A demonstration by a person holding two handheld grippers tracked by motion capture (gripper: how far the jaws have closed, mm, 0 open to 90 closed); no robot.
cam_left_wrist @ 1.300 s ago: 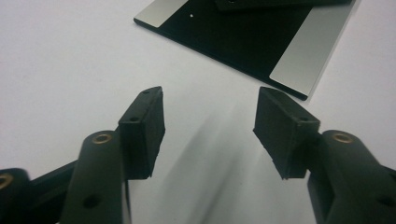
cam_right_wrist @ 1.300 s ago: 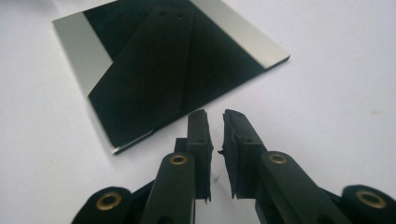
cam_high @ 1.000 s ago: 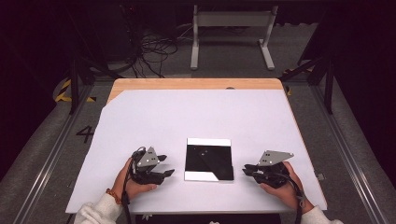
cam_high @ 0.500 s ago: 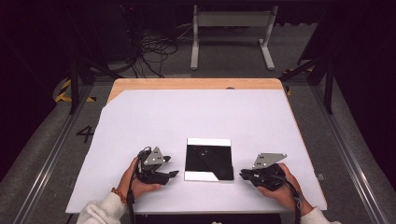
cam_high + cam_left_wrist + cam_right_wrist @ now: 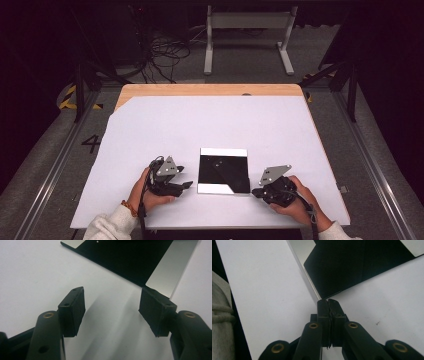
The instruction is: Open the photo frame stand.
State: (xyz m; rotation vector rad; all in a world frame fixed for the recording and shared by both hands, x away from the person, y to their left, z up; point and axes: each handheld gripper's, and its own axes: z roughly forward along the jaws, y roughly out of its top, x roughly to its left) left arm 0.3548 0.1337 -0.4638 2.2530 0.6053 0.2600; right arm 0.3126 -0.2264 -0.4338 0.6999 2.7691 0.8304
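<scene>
Black mirror (image 5: 223, 171) lies flat on the white table (image 5: 210, 125); left gripper (image 5: 186, 185) spread wide beside it; right gripper (image 5: 255, 191) pressed together at its corner.

The black square panel (image 5: 223, 170) is the one obstacle lying flat on the worktop (image 5: 210, 120). Beyond the panel, toward the far edge, the white surface is bare and open to passage. Left of the panel sits the left gripper (image 5: 186, 184), jaws apart, just short of its edge. At the panel's near right corner the right gripper (image 5: 254, 191) crowds in, jaws closed.
</scene>
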